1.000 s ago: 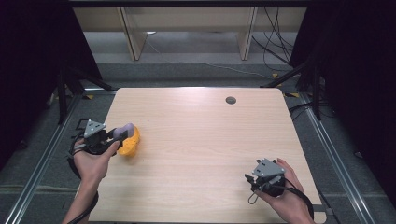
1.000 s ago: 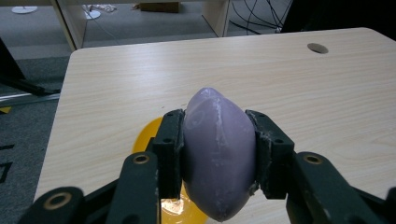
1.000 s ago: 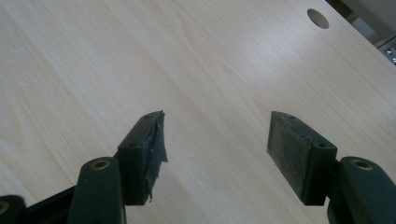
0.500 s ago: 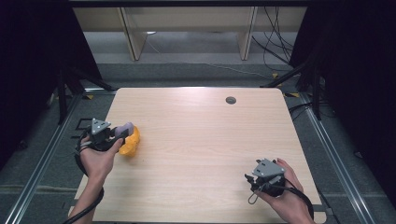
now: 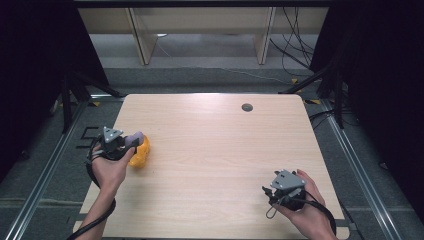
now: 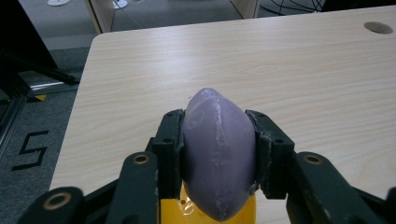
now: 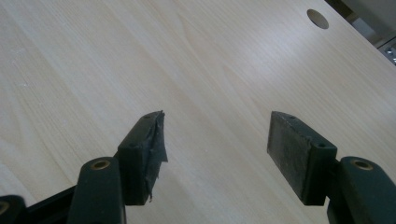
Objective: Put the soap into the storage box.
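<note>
One purple rounded object (image 6: 218,154) is clamped between the jaws of the left gripper (image 5: 119,143) near the worktop's (image 5: 220,150) left edge, and one yellow object (image 5: 139,153) is seen directly beneath it, largely hidden in the left gripper view, so whether the two touch cannot be told. The right gripper (image 7: 215,149) is held near the front right corner with its jaws spread wide apart on nothing. One round hole (image 5: 247,107) is seen near the far edge.
</note>
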{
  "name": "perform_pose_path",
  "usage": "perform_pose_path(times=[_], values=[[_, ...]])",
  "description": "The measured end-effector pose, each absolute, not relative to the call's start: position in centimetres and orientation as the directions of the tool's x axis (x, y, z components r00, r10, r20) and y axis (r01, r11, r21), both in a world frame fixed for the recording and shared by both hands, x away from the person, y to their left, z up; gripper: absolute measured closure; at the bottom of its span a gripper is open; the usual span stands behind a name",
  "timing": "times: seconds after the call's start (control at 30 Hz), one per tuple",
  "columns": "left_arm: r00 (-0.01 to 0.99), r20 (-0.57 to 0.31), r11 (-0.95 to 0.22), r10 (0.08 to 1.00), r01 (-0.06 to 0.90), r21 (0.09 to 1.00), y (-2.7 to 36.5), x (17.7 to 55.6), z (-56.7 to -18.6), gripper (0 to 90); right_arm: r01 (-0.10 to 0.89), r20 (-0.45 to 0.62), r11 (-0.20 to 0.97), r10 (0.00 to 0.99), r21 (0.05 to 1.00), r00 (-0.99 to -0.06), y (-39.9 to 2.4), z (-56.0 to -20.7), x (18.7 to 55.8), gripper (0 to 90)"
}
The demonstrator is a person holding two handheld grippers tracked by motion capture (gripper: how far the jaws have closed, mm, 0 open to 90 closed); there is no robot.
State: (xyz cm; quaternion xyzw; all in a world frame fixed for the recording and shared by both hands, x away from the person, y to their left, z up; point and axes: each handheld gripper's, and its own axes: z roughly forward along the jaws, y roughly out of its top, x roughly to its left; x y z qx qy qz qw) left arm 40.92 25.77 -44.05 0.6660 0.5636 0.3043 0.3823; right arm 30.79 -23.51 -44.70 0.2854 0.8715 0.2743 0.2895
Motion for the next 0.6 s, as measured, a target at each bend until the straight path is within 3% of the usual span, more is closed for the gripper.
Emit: perform_pose_path(times=[0.6], values=[[0.171,0.008,-0.100,0.985,0.539,0.836,25.2,42.1,-46.1,58.5,0.342,-0.340,0.683,0.658,0.646,-0.671,-23.4,-44.8,30.7,37.3]])
